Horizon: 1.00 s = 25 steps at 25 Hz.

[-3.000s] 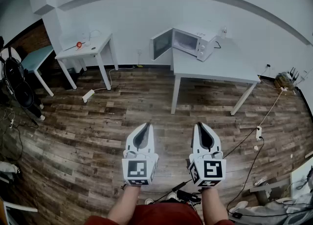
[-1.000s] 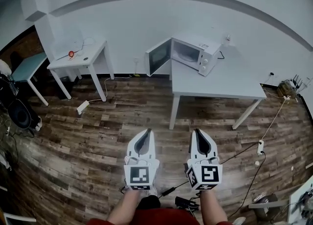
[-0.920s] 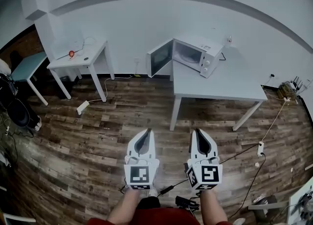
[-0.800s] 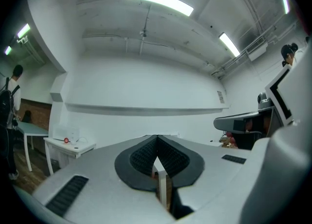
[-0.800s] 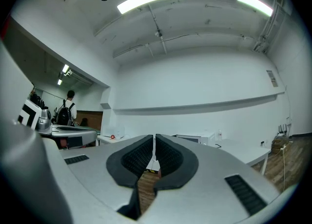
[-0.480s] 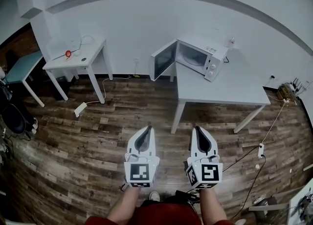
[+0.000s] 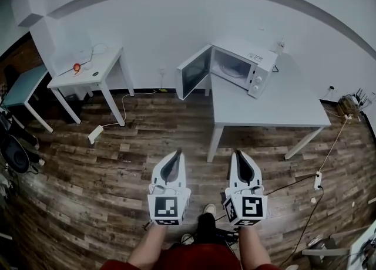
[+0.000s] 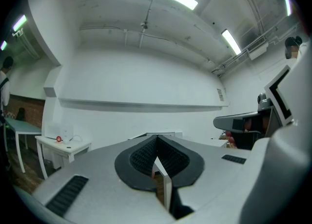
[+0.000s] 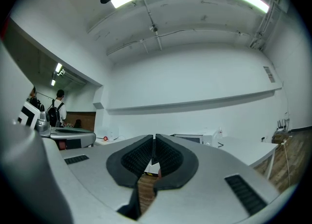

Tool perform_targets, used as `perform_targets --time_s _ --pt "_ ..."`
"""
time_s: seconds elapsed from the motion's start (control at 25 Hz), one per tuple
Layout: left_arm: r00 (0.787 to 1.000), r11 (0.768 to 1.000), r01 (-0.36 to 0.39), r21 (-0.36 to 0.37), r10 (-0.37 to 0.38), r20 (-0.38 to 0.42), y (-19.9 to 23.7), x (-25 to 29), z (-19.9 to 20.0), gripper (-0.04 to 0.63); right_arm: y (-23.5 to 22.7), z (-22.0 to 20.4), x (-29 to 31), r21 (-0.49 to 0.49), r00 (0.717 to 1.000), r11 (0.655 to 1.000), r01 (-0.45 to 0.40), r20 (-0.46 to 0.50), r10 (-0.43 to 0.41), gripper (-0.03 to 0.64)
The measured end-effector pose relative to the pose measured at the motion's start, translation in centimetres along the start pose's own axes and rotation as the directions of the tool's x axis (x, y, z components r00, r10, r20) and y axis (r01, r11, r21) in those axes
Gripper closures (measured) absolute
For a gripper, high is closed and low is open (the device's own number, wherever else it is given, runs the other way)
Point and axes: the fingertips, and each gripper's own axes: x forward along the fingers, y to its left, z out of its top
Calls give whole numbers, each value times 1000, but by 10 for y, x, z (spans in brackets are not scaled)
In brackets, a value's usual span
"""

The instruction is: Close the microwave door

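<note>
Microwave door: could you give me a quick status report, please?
Left gripper shut, empty. Right gripper shut, empty. Door wide open, untouched, well ahead. Nothing seen blocking its swing.

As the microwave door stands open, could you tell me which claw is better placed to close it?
Probably the left. The left claw lines up with the door, which hangs open beyond the table's left edge; the right claw faces the table. Both are shut, far off.
</note>
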Motion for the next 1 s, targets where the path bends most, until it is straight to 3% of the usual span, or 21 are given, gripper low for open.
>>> perform_targets --time_s 0.6,1.0 --pt "999 1000 -29 4 29 21 -14 158 3 569 -99 -9 130 30 999 999 -36 7 35 580" --pt "997 997 -70 20 70 41 -20 232 8 569 -145 -17 191 44 997 996 -76 12 75 580"
